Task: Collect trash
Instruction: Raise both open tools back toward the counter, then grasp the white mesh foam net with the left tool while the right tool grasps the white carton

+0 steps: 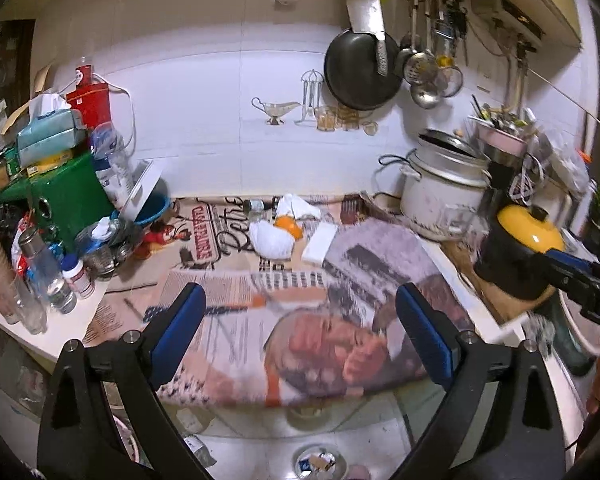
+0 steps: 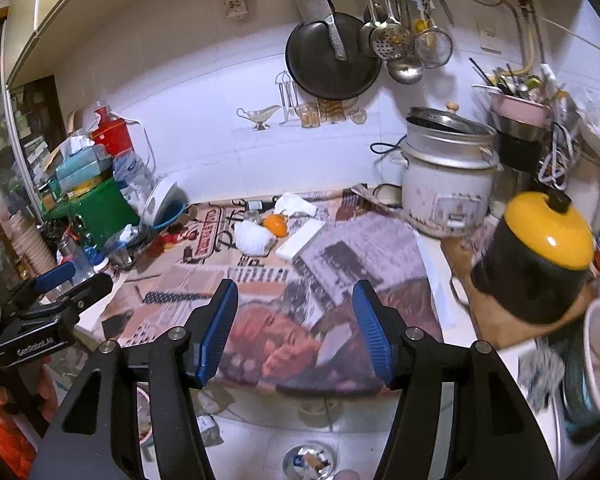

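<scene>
A cluttered kitchen counter point(image 1: 80, 332) runs along a white tiled wall, its middle covered by one printed newspaper-pattern sheet point(image 1: 300, 320). On the wall hang one black round pan point(image 1: 360, 72), one steel cleaver point(image 1: 366, 12) and a row of ladles and strainers too tangled to count. At the right stand one white rice cooker point(image 1: 444, 188) and one black pot with a yellow lid point(image 1: 520, 252); at the left, one green box point(image 1: 72, 196) with one pale blue tissue pack point(image 1: 48, 136) on top.

The trash lies at the far end of the sheet: two crumpled white tissues point(image 1: 270, 240), one orange peel piece point(image 1: 288, 226) between them, one flat white block point(image 1: 320, 242) just beside them, and one small bottle point(image 1: 256, 205) lying on its side behind.

The left gripper point(image 1: 300, 312) has its blue-padded jaws spread wide with nothing between them, the trash well ahead of the fingertips. The right gripper point(image 2: 296, 312) stands about half spread, also empty, with the same trash ahead and slightly left. On the floor below sits one small round container point(image 2: 308, 460) with scraps in it
</scene>
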The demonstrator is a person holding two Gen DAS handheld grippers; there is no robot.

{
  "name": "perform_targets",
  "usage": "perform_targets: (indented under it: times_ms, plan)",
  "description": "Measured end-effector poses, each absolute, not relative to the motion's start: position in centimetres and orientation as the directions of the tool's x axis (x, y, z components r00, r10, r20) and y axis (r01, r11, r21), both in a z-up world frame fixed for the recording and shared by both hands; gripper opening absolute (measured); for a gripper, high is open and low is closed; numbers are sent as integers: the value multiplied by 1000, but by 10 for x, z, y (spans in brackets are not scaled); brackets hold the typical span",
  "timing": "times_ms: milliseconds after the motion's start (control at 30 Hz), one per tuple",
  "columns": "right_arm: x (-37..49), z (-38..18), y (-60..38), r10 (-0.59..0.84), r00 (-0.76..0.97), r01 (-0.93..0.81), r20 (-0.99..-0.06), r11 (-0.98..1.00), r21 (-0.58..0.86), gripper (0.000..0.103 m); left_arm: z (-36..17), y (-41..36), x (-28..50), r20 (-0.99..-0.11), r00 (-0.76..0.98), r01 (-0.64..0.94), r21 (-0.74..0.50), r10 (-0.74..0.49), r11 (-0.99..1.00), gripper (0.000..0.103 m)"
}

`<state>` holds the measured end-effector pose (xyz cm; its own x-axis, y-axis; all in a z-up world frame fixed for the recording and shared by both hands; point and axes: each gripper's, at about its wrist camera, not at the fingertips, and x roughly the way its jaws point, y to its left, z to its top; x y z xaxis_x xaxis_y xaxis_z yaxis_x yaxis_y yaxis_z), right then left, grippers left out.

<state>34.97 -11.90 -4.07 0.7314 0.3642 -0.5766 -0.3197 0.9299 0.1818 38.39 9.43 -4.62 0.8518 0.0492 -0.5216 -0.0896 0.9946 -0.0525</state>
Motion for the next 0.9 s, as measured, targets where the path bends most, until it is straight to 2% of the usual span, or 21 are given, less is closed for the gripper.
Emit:
perform_targets:
  times_ms: [267,533,733,900]
  plan:
    - [433,-49,-139,432,673,-421,-601,891,168,56,-49,81,466,-546,824,-236,-89,151,968,96]
    - [499,-86,-134,474,574,-438,-668,867,239,56,-74,101,523,-632,746,-327,-72,210,942,96]
    - [539,-108,-116,456,541,-399,-706,879,262,56,-98,140,575,-666,715,-345,-72,212,936,96]
    - [569,-127,-87,400,532,-335,-747,909,248,56,-131,182,636,-712,684,-301,-77,159,951,96]
